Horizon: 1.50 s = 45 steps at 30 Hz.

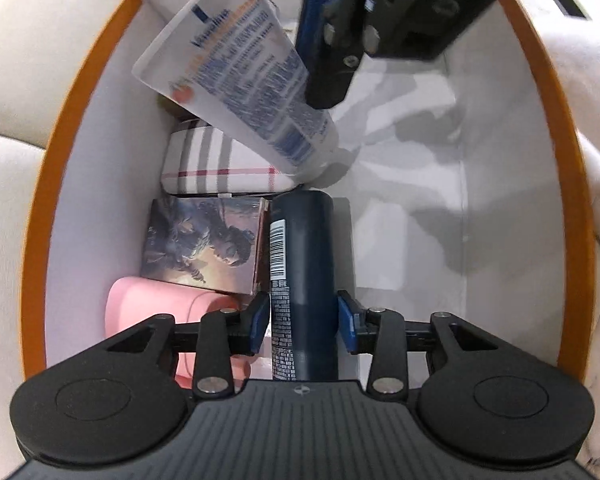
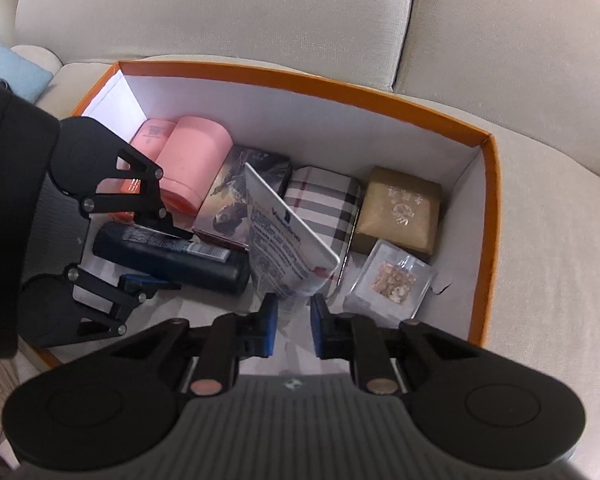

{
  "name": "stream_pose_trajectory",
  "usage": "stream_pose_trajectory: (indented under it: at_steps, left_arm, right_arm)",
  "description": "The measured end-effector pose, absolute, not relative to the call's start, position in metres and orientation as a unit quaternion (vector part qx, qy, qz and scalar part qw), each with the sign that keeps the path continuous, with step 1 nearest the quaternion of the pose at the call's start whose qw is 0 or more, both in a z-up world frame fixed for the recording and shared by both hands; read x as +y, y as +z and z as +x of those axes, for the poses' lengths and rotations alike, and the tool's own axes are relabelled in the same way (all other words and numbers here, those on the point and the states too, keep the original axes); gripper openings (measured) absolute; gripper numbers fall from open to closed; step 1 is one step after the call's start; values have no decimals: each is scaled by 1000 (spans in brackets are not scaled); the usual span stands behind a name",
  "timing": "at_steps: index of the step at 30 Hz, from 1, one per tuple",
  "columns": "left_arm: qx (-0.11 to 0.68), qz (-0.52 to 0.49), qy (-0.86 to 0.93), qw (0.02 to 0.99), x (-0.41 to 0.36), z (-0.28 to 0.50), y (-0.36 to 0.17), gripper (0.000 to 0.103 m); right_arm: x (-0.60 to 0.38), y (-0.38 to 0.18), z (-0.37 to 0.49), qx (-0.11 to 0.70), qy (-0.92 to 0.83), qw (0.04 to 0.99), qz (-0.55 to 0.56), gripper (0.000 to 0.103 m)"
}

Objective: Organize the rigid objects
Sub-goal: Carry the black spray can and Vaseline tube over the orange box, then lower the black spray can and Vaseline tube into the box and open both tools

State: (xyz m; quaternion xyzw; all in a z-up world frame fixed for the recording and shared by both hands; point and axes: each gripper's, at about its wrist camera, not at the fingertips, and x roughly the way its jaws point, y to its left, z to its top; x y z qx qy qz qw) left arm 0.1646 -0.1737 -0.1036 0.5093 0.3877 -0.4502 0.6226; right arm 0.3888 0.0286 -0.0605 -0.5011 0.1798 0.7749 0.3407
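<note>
An orange box (image 2: 488,208) with white inner walls sits on a beige sofa. My left gripper (image 1: 303,322) is inside it, jaws around a dark blue spray can (image 1: 302,264) lying on the floor; a small gap shows beside the right pad. The can also shows in the right wrist view (image 2: 172,256). My right gripper (image 2: 294,326) is shut on a white Vaseline tube (image 2: 286,240), held tilted above the box contents; the tube shows in the left wrist view (image 1: 236,68).
Along the box's far wall lie a pink case (image 2: 192,160), a picture tin (image 2: 240,196), a plaid tin (image 2: 324,204), a gold box (image 2: 400,210) and a clear box (image 2: 392,280). The box's right floor (image 1: 416,200) is bare. A blue cushion (image 2: 8,68) lies left.
</note>
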Motion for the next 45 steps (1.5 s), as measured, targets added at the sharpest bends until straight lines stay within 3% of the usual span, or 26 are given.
stream_pose_trajectory:
  at_steps: [3, 10, 13, 14, 17, 20, 25, 31, 41, 42, 45]
  left_arm:
    - [390, 491, -448, 637, -170, 167, -95, 54]
    - [412, 421, -430, 683, -156, 173, -75, 56]
    - [430, 361, -425, 710, -150, 176, -63, 52]
    - [431, 348, -422, 718, -148, 175, -60, 44]
    - [428, 327, -421, 730, -150, 168, -52, 36]
    - [435, 312, -411, 738, -145, 170, -52, 36]
    - [465, 305, -412, 722, -139, 169, -54, 35]
    - [470, 387, -396, 687, -152, 166, -73, 35]
    - [496, 418, -357, 673, -152, 174, -89, 46]
    - [494, 421, -350, 676, -151, 175, -89, 46]
    - [500, 406, -343, 684, -146, 176, -87, 46]
  right_arm:
    - [28, -59, 390, 177, 774, 344, -502, 21]
    - [27, -61, 387, 165, 777, 339, -505, 43]
    - [24, -67, 384, 167, 777, 328, -511, 43]
    - [23, -69, 382, 168, 777, 323, -514, 43]
    - [20, -76, 378, 168, 778, 311, -520, 43]
    - [19, -79, 372, 165, 778, 299, -527, 43]
    - [20, -84, 358, 132, 781, 261, -552, 51]
    - [26, -95, 337, 83, 775, 205, -592, 58]
    - [22, -114, 325, 71, 756, 149, -634, 55]
    - [23, -114, 325, 75, 755, 149, -634, 53]
    - [25, -113, 324, 89, 757, 144, -631, 29]
